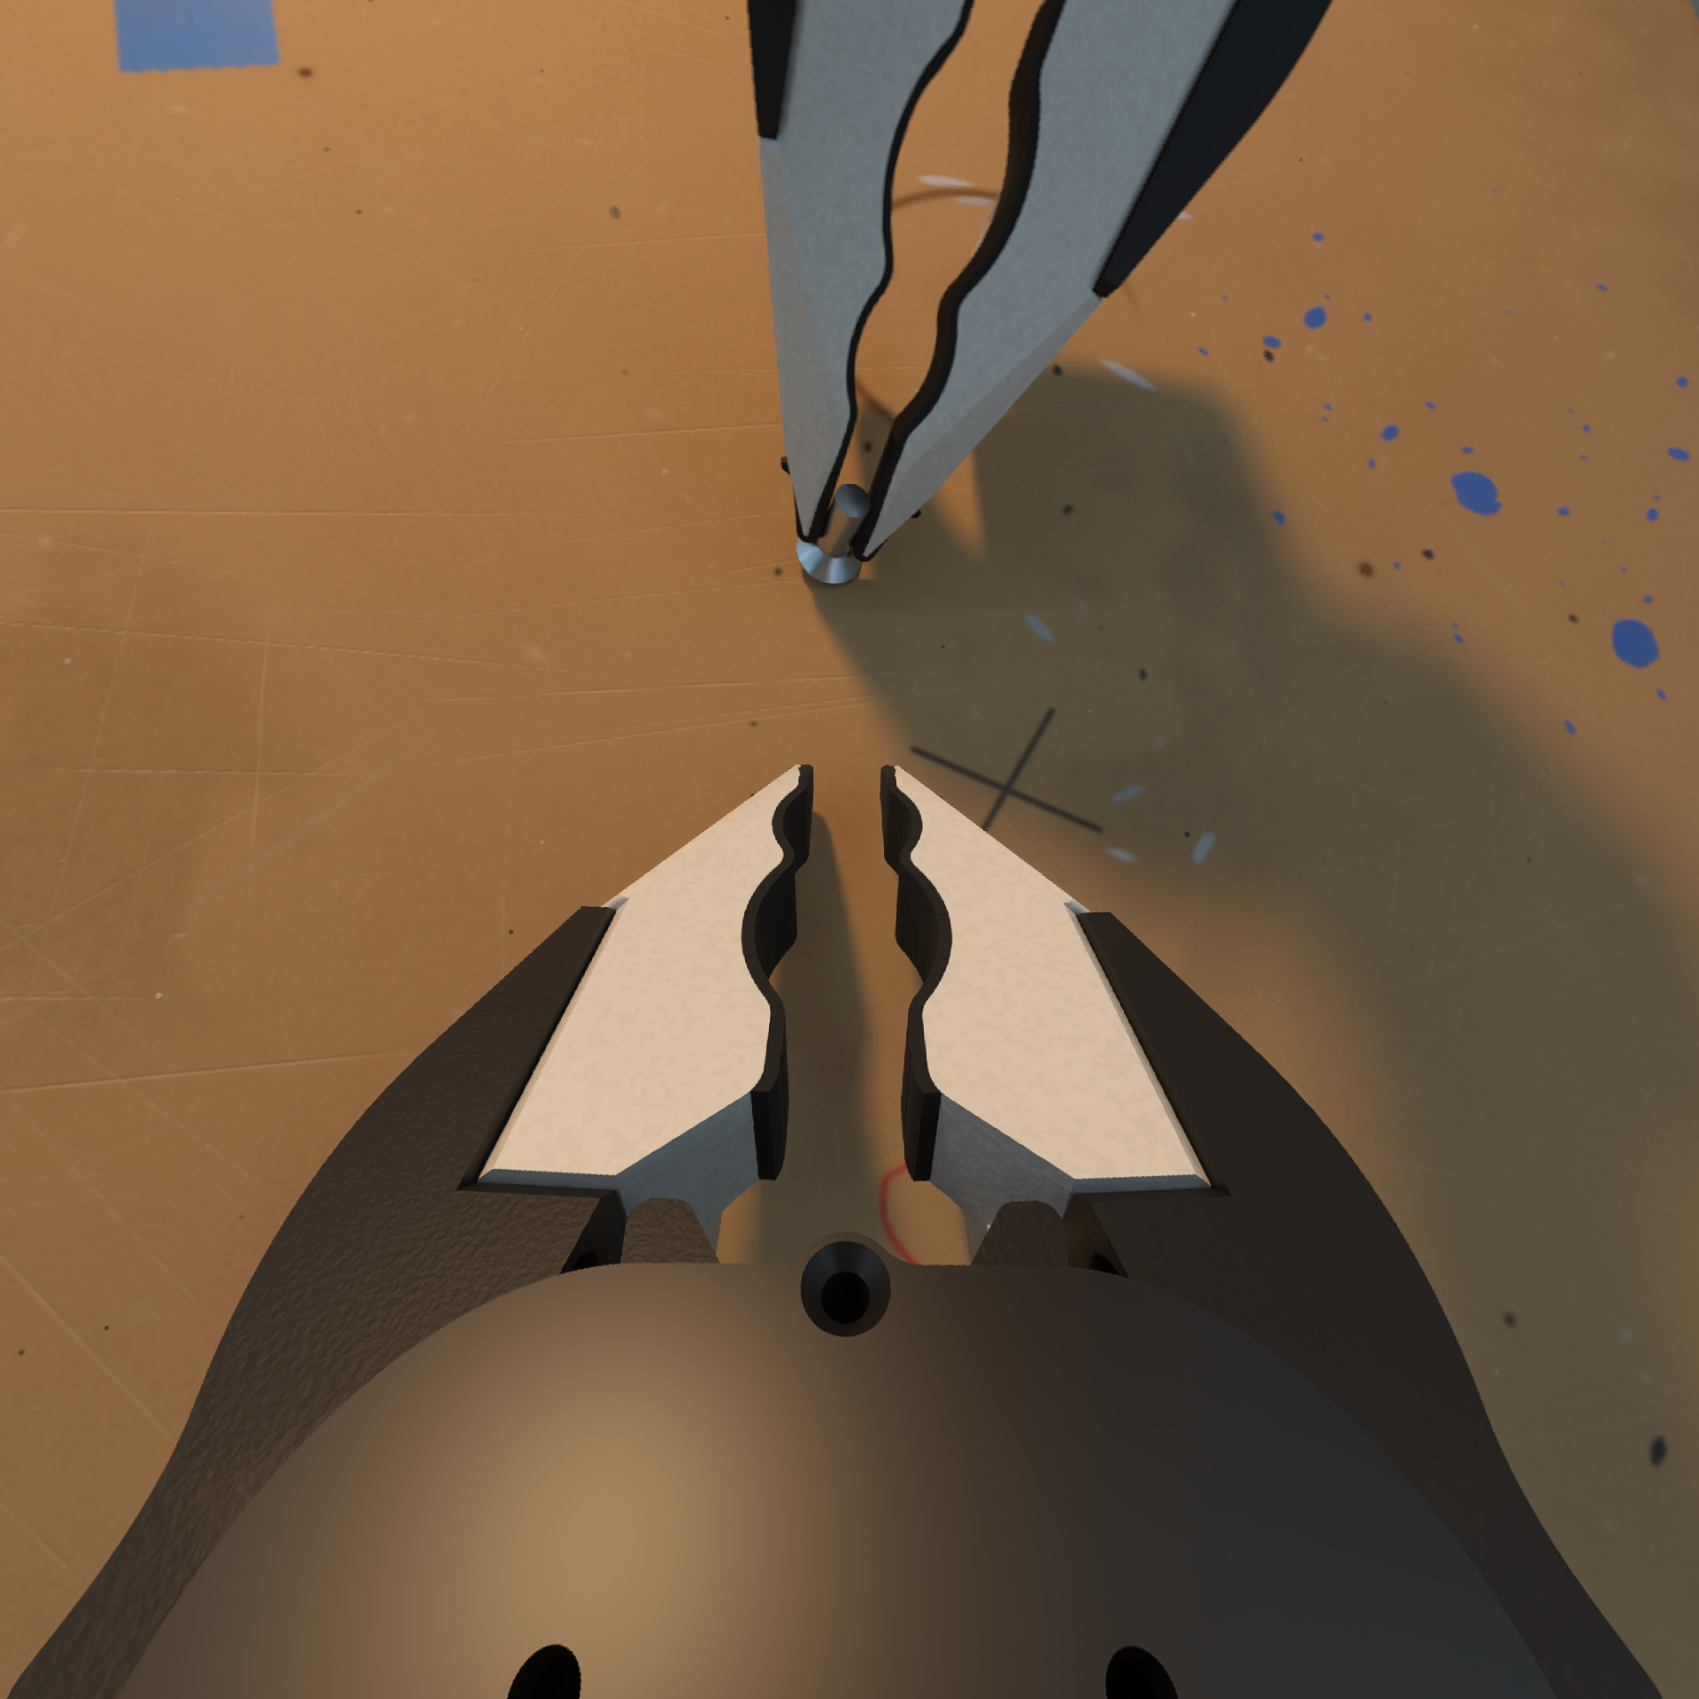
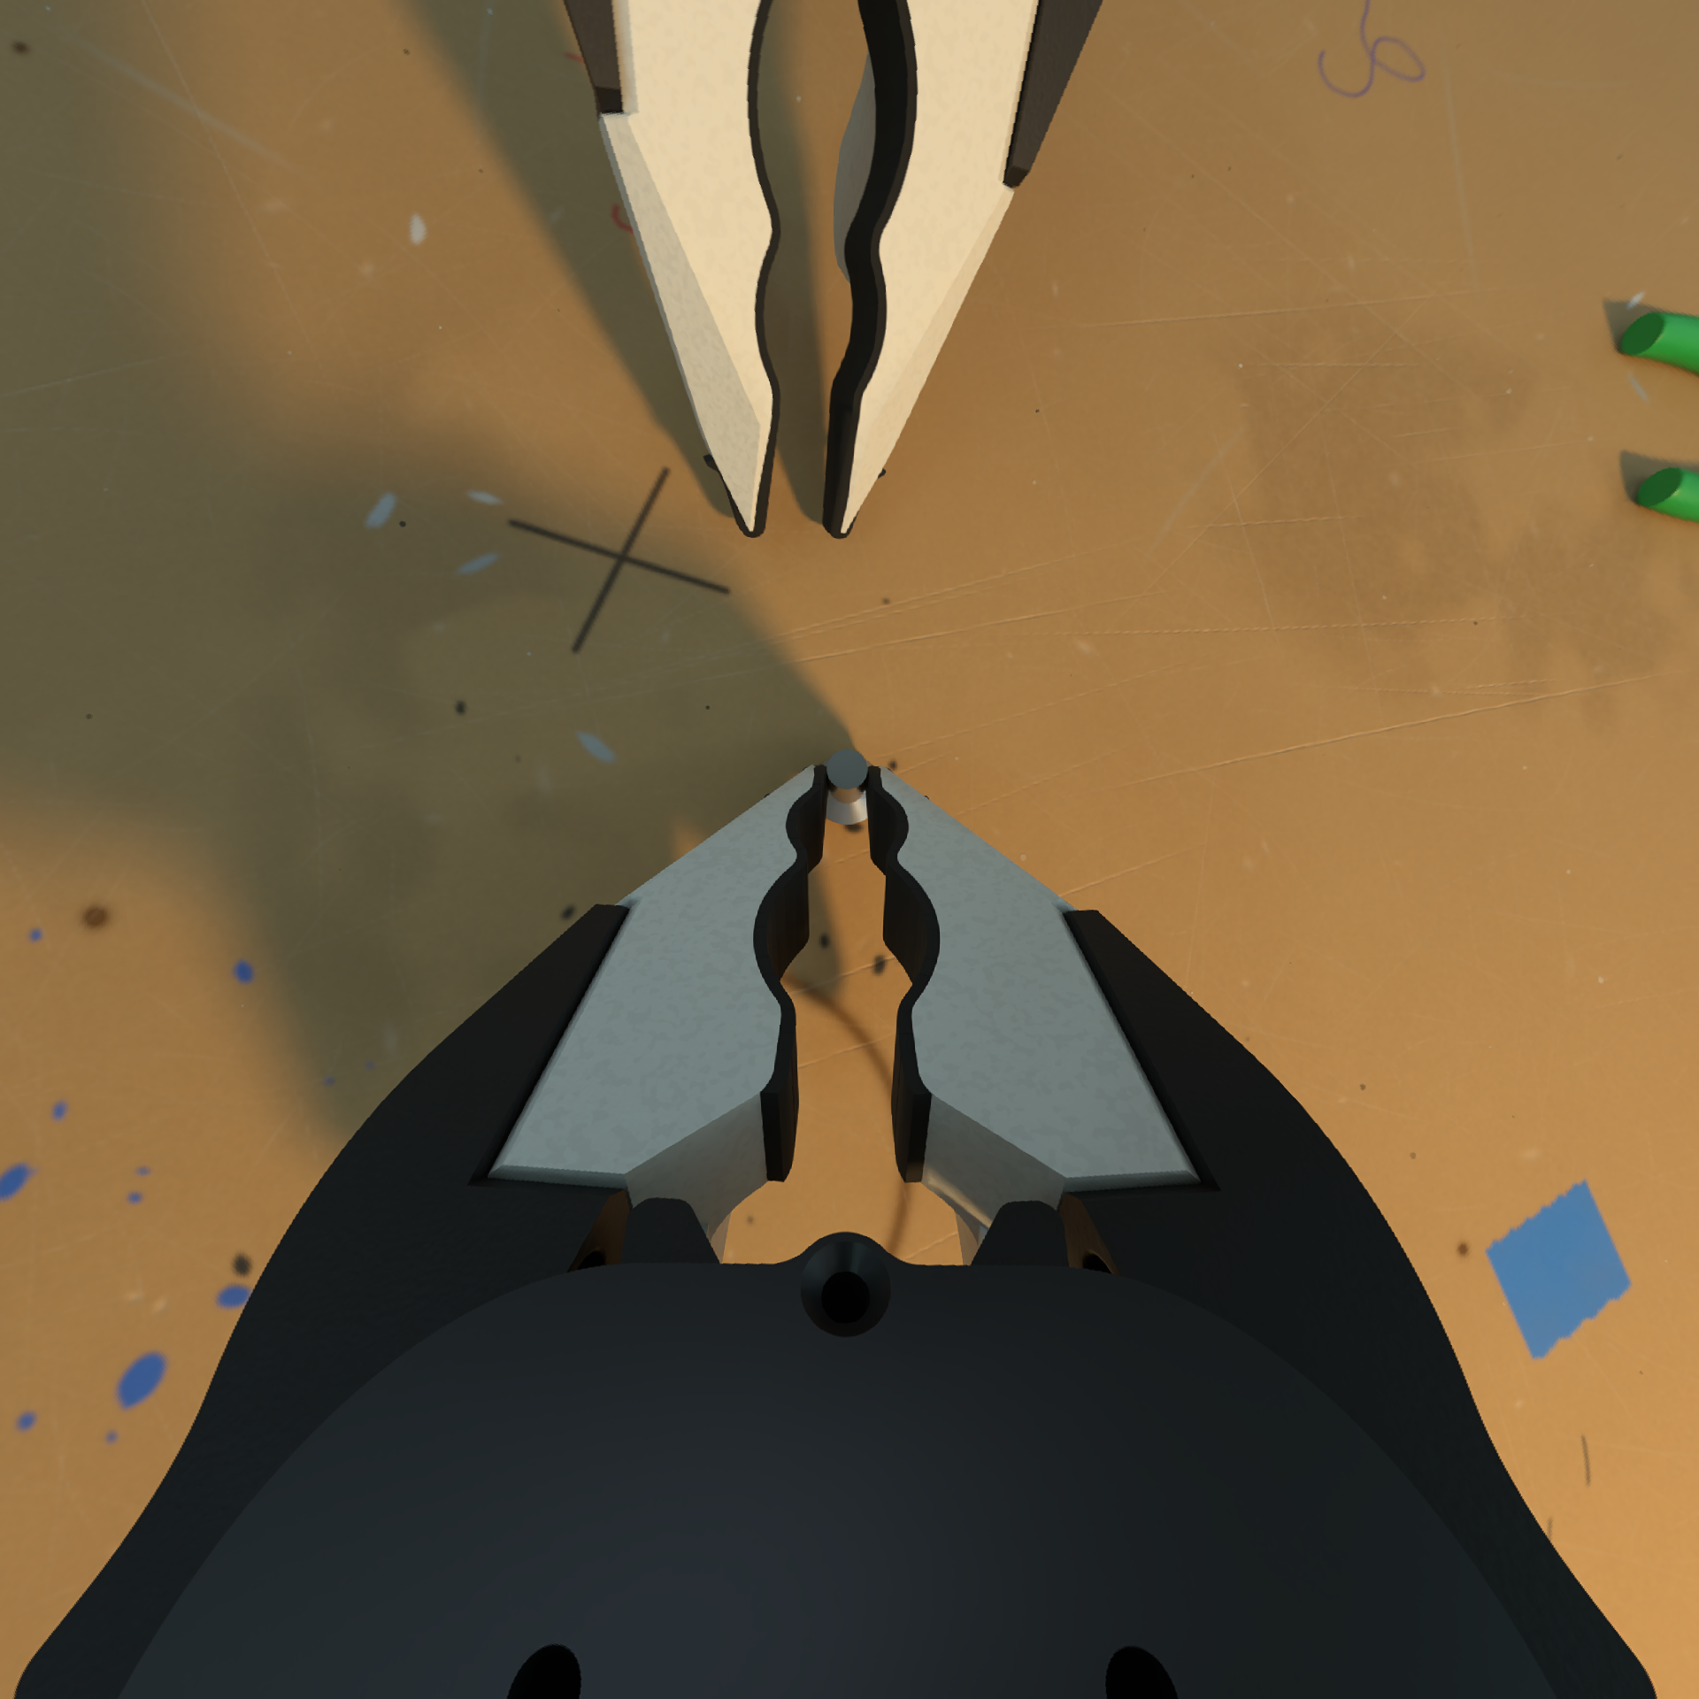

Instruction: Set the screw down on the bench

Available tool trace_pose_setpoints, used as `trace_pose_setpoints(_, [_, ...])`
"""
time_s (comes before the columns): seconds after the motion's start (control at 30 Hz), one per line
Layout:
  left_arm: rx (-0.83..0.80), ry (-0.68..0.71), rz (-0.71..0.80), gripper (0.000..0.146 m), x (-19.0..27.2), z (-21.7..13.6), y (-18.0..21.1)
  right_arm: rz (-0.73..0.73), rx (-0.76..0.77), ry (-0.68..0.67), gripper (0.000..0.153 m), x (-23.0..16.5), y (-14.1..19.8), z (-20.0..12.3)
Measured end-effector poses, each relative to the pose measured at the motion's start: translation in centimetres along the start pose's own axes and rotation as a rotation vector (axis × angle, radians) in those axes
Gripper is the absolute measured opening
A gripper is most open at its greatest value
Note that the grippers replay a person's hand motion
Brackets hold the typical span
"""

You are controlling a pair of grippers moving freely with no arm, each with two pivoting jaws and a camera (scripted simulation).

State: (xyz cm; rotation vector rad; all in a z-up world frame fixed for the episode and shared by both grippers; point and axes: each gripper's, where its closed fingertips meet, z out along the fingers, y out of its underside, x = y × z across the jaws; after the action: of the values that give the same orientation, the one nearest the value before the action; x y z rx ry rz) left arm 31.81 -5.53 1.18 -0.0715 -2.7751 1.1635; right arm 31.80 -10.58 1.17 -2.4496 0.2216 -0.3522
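A small metal screw (image 1: 826, 563) stands upright, head down, between the grey fingertips of my right gripper (image 1: 832, 542). Its head sits on or just above the orange bench (image 1: 368, 644). In the right wrist view the right gripper (image 2: 846, 777) is shut on the screw (image 2: 846, 769), whose shaft end shows between the tips. My left gripper (image 1: 846, 777), with tan fingers, is slightly open and empty. It faces the right gripper a short way from the screw, and it also shows in the right wrist view (image 2: 795, 529).
A black cross mark (image 2: 621, 558) is drawn on the bench beside the left gripper's tips. Two green cylinders (image 2: 1664, 345) lie at the right edge. There is a blue tape patch (image 2: 1556, 1269), and blue paint spots (image 1: 1476, 492) on one side.
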Motion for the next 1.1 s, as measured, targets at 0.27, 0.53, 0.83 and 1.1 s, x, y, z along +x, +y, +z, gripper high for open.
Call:
trace_pose_setpoints(0.27, [0.004, 0.016, 0.011, 0.014, 0.33, -0.09, 0.12, -0.023, -0.060, -0.039, 0.008, 0.02, -0.05, 0.03])
trace_pose_setpoints(0.53, [0.012, 0.013, 0.012, 0.014, 0.32, -0.03, 0.07, -0.019, -0.078, -0.094, 0.008, 0.13, -0.04, 0.07])
trace_pose_setpoints(0.83, [0.012, 0.004, 0.008, 0.014, 0.21, -0.02, 0.04, 0.017, -0.056, -0.115, 0.008, 0.22, 0.15, 0.00])
trace_pose_setpoints(1.1, [0.013, 0.005, 0.006, 0.014, 0.19, -0.03, 0.05, -0.005, -0.059, -0.131, 0.008, -0.09, 0.33, -0.27])
